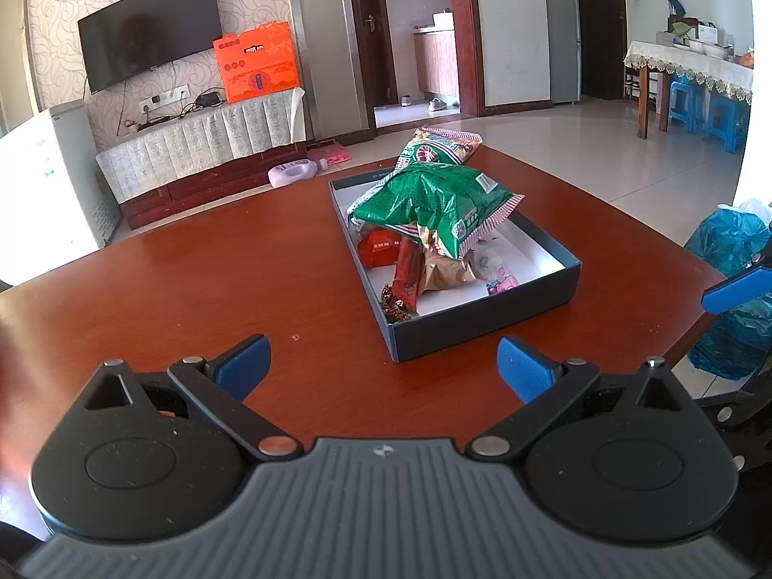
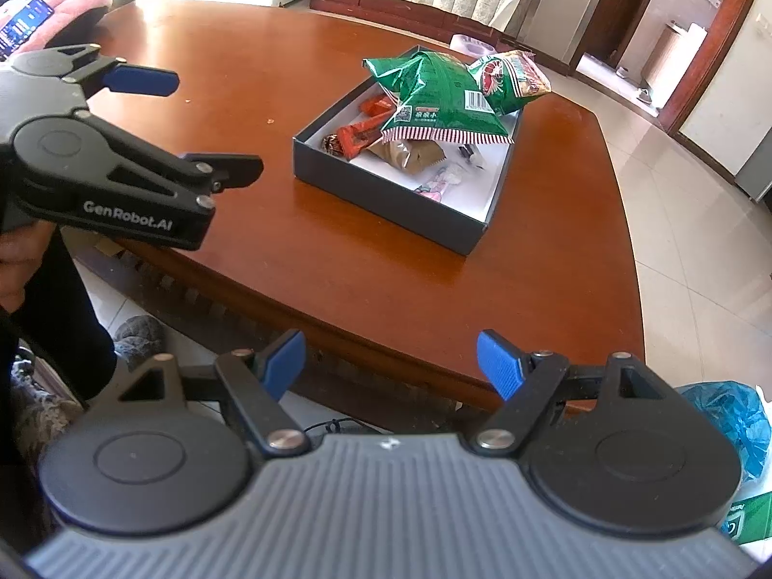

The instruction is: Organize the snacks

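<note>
A dark shallow box (image 1: 487, 323) with a white inside stands on the red-brown table (image 1: 217, 280). In it lie a big green snack bag (image 1: 434, 202), a second green and pink bag (image 1: 439, 144) behind it, a red packet (image 1: 381, 251), a red bar (image 1: 407, 270), a brown packet (image 1: 444, 275) and small sweets (image 1: 502, 284). The box also shows in the right wrist view (image 2: 386, 193). My left gripper (image 1: 383, 366) is open and empty, near the box's front corner. My right gripper (image 2: 391, 362) is open and empty, off the table's near edge.
A small crumb (image 1: 295, 336) lies on the table left of the box. A blue plastic bag (image 2: 728, 420) sits on the floor to the right. A hand with a phone (image 2: 29, 24) rests at the table's far left. A TV cabinet (image 1: 202, 144) stands behind.
</note>
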A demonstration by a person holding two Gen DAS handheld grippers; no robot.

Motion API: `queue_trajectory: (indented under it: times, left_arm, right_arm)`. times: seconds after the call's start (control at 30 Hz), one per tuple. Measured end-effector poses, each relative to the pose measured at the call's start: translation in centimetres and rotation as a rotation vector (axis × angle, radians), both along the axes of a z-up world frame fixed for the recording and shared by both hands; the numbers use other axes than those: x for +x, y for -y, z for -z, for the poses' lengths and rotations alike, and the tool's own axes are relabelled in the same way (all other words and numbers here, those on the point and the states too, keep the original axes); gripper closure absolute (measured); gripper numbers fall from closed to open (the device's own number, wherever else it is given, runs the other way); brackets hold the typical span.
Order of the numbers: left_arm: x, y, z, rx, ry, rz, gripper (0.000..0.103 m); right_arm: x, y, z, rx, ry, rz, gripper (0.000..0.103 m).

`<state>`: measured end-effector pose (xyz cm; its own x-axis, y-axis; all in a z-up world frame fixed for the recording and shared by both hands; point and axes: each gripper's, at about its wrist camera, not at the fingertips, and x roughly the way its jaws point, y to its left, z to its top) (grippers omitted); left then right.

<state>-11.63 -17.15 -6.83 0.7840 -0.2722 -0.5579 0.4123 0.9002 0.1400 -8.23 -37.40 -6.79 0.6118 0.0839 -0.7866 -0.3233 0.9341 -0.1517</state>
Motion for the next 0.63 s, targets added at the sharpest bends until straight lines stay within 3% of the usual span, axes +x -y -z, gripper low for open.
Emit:
queue_trajectory:
  times: [0.33,0.47,0.63]
  left_arm:
    - [0.21,0.32,0.09,0.001,-0.009,-0.003,0.001]
    - [-0.01,0.34,0.14,0.008,0.024,-0.017,0.002]
    - [0.45,-0.09,0.00,-0.023,0.001,-0.024,0.002]
  right_arm:
    - [-0.36,0.05,0.16,-0.004,0.000,-0.001,0.023]
    - [-0.46,0.19,0.13,-0.002,0.001,0.006,0.023]
    - [-0.60,0.14,0.19,0.001,0.002,0.011,0.023]
